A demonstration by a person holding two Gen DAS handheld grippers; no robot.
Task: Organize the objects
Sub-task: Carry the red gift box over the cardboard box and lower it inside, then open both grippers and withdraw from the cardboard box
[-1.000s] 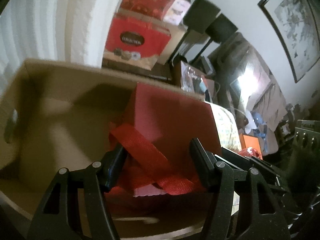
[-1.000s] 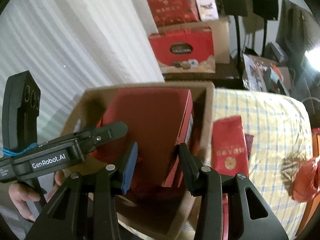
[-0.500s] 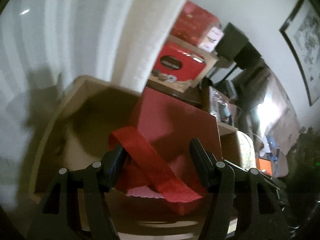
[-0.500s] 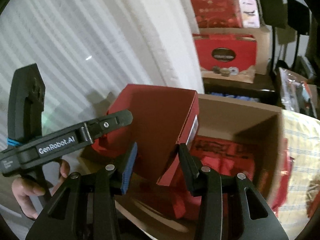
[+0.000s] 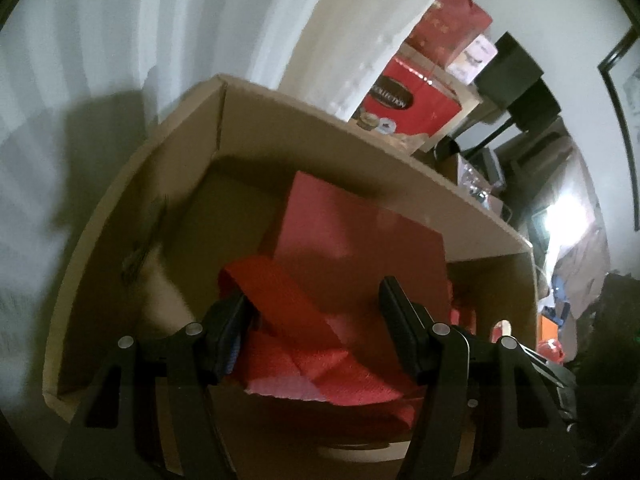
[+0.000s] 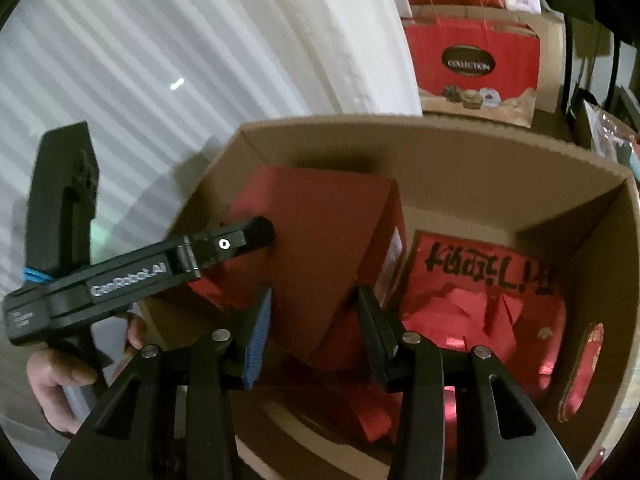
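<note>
Fingers [image 5: 230,330] of both grippers were clamped on the red gift box [image 6: 320,240], holding it inside the open cardboard box [image 6: 460,152].

Red gift bag [image 6: 320,248] sits inside open cardboard box [image 6: 440,148], toward its left side in the right wrist view. Flat packet with printed characters [image 6: 488,268] lies on box floor, right of bag. Left gripper [image 5: 312,320] and right gripper [image 6: 314,324] reach in from near side, one at each end of bag; bag handle strap [image 5: 296,312] lies between left gripper's fingers. Stacked cartons [image 6: 476,60] stand behind box, curtain [image 6: 180,60] to their left.
</note>
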